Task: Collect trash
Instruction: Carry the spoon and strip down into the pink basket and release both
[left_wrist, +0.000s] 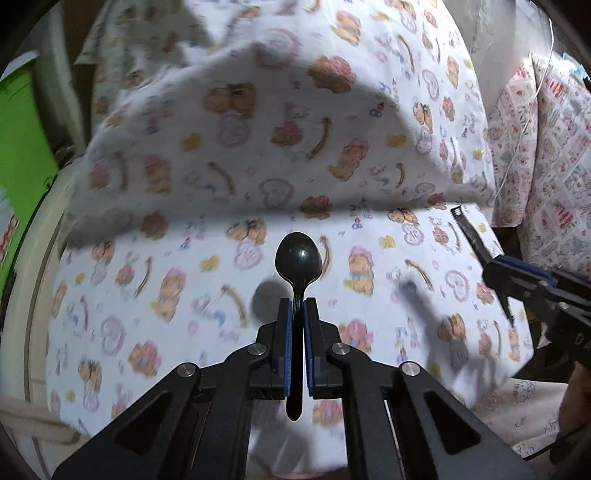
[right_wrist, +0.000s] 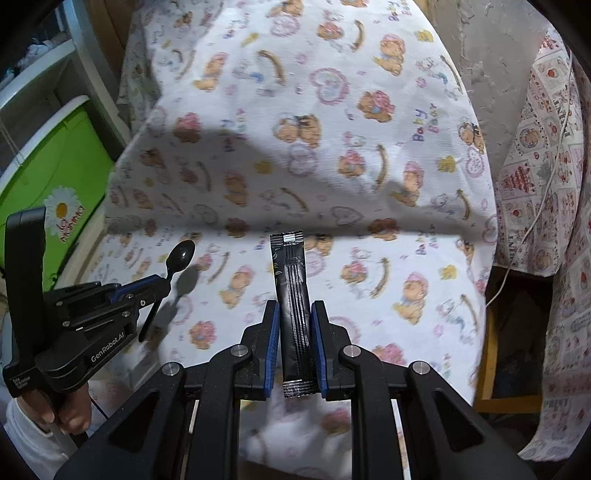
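Your left gripper (left_wrist: 297, 306), marked "GenRobot.AI", clamps a black plastic spoon (left_wrist: 298, 258); your right gripper (right_wrist: 294, 314) clamps a black foil sachet (right_wrist: 291, 295) above the "Baby Bear" print bedsheet (right_wrist: 369, 110).

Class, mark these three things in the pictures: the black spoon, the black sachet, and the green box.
black spoon (left_wrist: 298, 257): left wrist view, on its bowl.
black sachet (right_wrist: 292, 291): right wrist view, on its middle, above the pads.
green box (right_wrist: 55, 166): right wrist view, on its front face.

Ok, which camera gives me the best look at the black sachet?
The right wrist view: the black sachet runs full length between the right gripper pads, crimped ends visible. The left wrist view shows only its upper end, thin and edge-on, at the frame's right.
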